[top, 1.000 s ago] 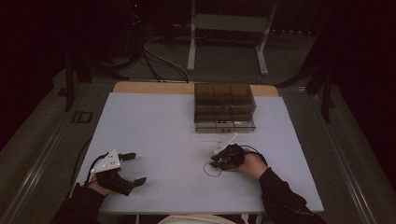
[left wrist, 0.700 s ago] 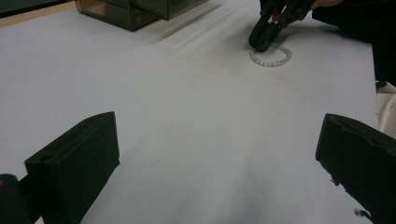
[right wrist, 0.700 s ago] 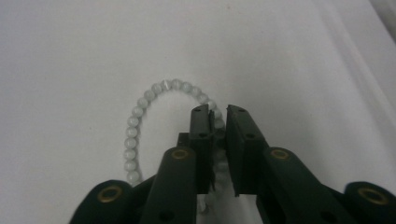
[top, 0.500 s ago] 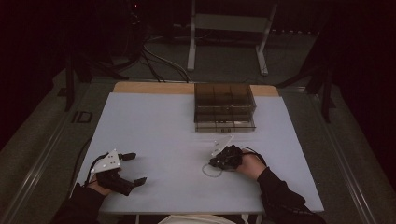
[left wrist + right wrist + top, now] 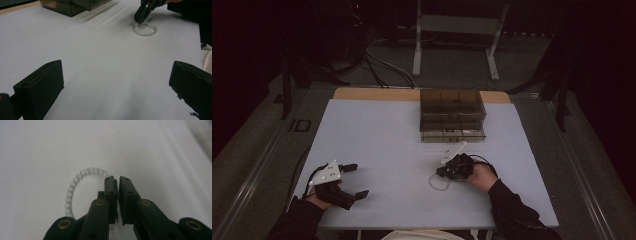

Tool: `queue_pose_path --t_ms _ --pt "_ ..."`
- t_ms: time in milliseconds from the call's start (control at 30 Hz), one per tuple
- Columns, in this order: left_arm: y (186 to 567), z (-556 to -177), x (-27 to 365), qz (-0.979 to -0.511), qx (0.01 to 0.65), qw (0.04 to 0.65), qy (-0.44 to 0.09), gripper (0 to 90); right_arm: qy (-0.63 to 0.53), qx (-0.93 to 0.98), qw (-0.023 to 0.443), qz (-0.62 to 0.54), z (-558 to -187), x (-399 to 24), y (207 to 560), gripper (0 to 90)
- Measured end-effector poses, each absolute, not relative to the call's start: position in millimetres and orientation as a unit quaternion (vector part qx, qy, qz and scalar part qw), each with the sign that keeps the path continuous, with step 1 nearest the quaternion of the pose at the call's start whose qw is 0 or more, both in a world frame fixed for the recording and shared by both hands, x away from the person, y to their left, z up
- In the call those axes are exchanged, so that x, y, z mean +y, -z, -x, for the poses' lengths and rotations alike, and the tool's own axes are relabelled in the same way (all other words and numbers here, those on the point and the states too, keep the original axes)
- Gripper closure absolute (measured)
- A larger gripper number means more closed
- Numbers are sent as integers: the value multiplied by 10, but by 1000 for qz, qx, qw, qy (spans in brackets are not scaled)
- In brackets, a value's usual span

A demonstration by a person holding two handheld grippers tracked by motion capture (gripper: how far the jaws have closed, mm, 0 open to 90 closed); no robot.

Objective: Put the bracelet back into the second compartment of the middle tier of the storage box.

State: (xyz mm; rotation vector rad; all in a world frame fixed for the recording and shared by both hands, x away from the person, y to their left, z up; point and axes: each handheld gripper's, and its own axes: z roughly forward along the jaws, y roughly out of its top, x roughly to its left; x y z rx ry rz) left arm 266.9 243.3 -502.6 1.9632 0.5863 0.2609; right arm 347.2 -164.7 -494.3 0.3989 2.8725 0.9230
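Bracelet [image 5: 75, 192] of pale beads lies flat just before the smoky drawer box [image 5: 452, 115], its near arc pinched in the closed right gripper [image 5: 117, 180]; left gripper [image 5: 352, 180] gapes, farther off.

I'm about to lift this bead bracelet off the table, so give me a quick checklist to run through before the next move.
1. Right hand-held gripper closed at the bead bracelet: ok, its jaws have just closed and nearly meet at the ring's rim.
2. Beads actually pinched between the jaws: cannot tell, the jaws hide that part of the strand.
3. Rest of the bracelet lying flat on the table: ok.
4. Left hand-held gripper out of the way: ok, open and well apart from the bracelet.
5. Dark compartment box free to approach: ok, nothing lies between it and the bracelet.
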Motion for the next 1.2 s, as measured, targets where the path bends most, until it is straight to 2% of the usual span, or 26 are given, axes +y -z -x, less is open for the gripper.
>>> queue_pose_path --t_ms 1200 --pt "5025 -2674 2435 -816 245 512 -108 10 -359 925 71 -105 -3305 -1690 4372 856"
